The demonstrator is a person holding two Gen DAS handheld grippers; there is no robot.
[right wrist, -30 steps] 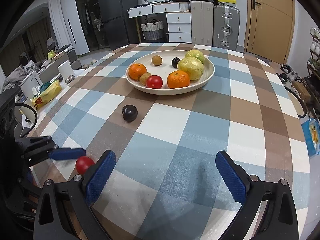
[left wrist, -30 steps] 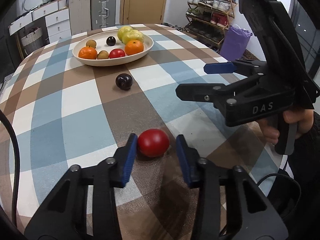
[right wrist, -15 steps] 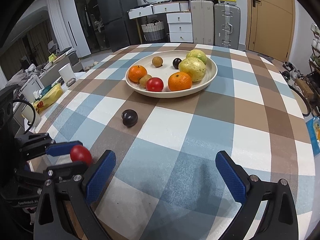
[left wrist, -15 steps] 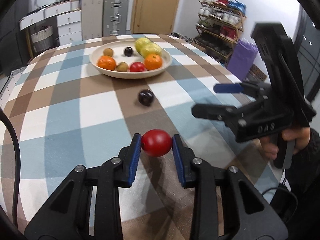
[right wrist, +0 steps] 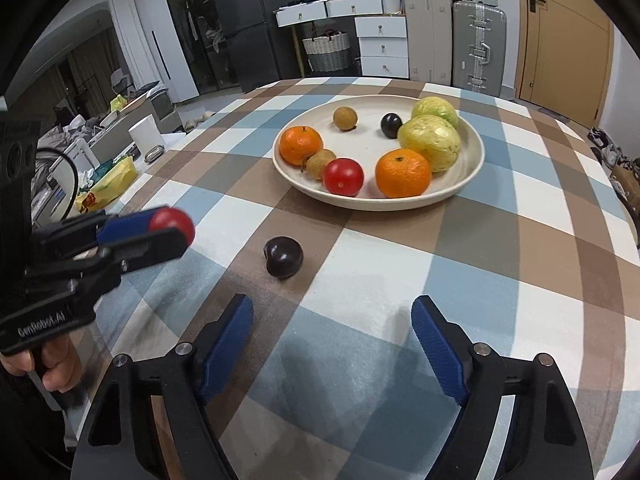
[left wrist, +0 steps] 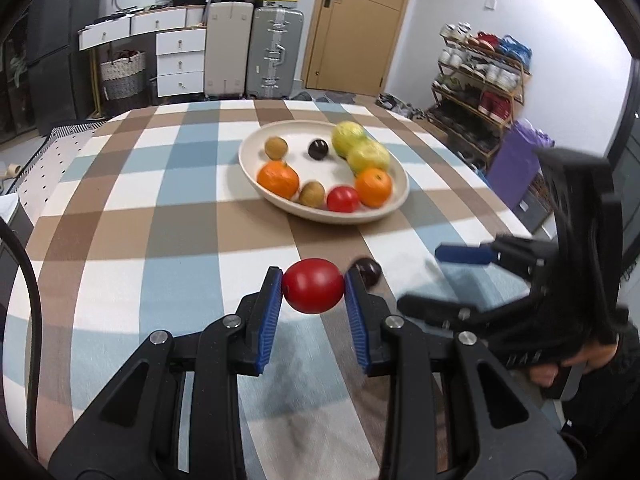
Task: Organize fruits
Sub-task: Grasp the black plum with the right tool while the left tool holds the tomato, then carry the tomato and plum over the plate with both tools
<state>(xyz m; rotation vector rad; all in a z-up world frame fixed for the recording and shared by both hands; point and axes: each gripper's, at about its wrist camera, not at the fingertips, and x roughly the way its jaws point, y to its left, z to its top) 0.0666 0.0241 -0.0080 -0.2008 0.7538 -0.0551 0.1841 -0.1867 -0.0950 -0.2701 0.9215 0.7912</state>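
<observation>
Checked cloth in blue, brown and white covers the counter, with suitcases and white drawers against the far wall. Your left tool has the red tomato squarely between its blue pads, one pad pressed on each side, jaws drawn narrow around it; the tomato is lifted clear of the cloth. It is slightly oval, and its long axis runs across from pad to pad, roughly level; you cannot make out a stem end. From the right wrist view the same tomato shows at the tip of your left tool, off to the left of the dark plum. That plum lies loose on the counter, ahead of your right tool and a little left of its centre line, near but not between the fingers; it is nearly round, with a notch at its upper left. Your right tool has just been closing from wide, yet its jaws stand well apart and hold nothing, with only bare cloth between the pads. Beyond the plum sits the cream plate, carrying two oranges, a second tomato, two yellow-green fruits, two small brown fruits and another dark plum.
</observation>
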